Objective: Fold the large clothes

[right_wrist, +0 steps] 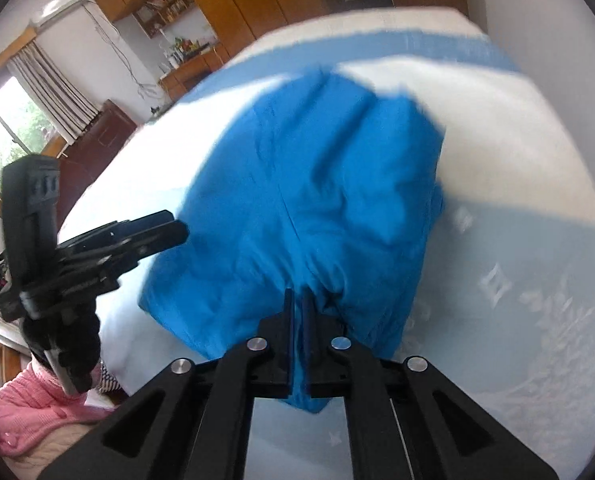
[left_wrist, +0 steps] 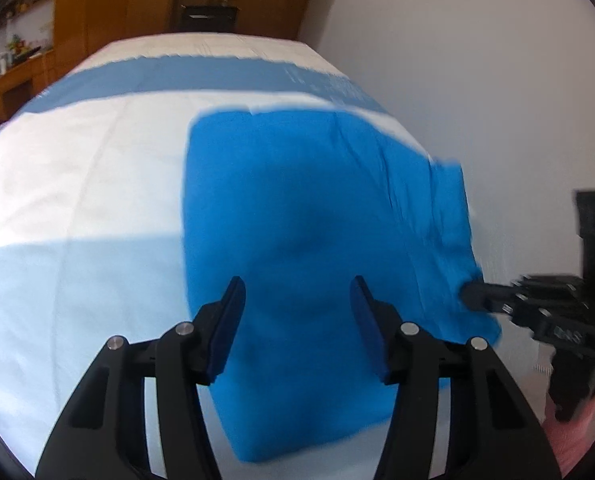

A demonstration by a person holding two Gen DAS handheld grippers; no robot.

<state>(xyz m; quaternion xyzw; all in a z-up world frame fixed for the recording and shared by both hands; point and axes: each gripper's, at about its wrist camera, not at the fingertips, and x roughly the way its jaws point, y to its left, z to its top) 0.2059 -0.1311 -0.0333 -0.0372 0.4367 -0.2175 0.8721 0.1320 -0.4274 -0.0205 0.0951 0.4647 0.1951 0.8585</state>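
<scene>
While your right gripper has its jaws nearly together, pinching a gathered bunch of the blue garment at its near edge, your left gripper hangs above the same cloth with its jaws wide apart and nothing between them. Seen from the left wrist view, the right gripper meets the garment at its right border, and the fabric puckers toward that grip. The garment lies on the bed, right of centre and close to the right edge, already reduced to a compact, roughly rectangular stack with creases across its top layer. Beyond it a blue stripe crosses the white sheet, and wooden cabinets stand at the far end of the room.

Judged from this layout, the step in hand is a late fold or a repositioning of the stack. The next move likely calls for you to lower the open left gripper onto a free edge, close it, and carry both grips in parallel so the layers stay aligned.
</scene>
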